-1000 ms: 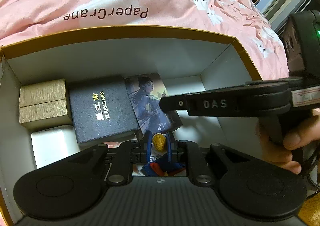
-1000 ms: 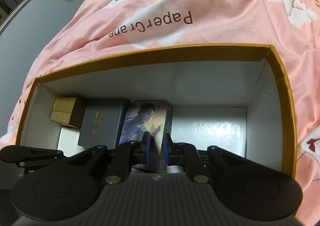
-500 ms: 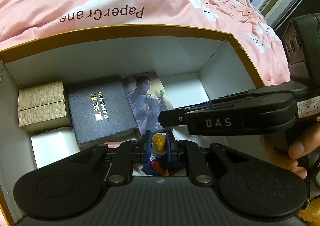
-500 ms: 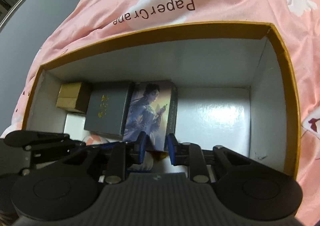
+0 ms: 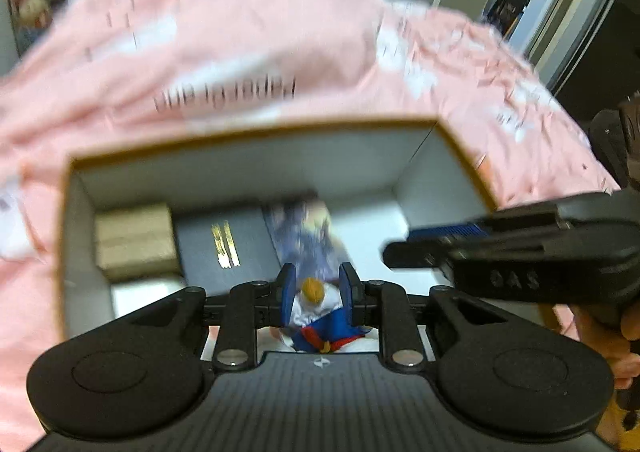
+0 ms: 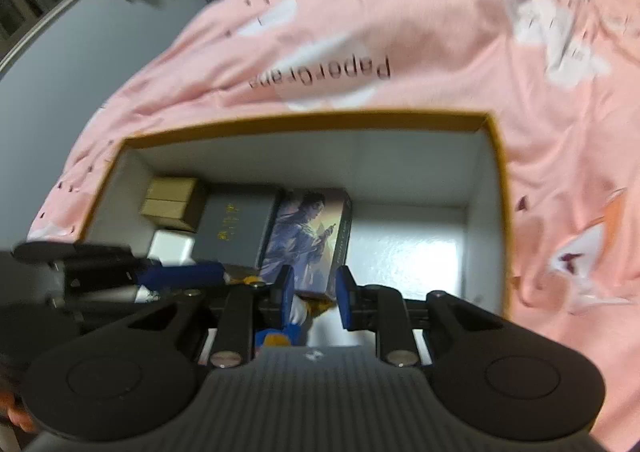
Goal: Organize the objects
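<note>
left gripper [image 5: 314,290]: jaws are opening around a small doll with an orange head and blue, white and red clothes [image 5: 316,310] that sits between them; the blue pads seem just clear of it, so i judge it is being let go

right gripper [image 6: 314,296]: blue jaws slightly parted with nothing pinched; part of the doll shows below them

box: a large white-lined cardboard box with a gold rim [image 6: 496,180] lies ahead of both grippers on pink bedding with white prints [image 6: 400,12]

doll's place: at the near edge of the box, straight below the left gripper's tips

packed row: beyond the tips, flush together, probably to save room: tan fabric-covered box [image 5: 134,242], dark grey box with gold lettering [image 5: 224,248], box printed with a painted figure [image 6: 310,232]; a small white box [image 6: 172,248] sits nearer

free floor: bare white patch right of the printed box, likely for whatever comes next
</note>
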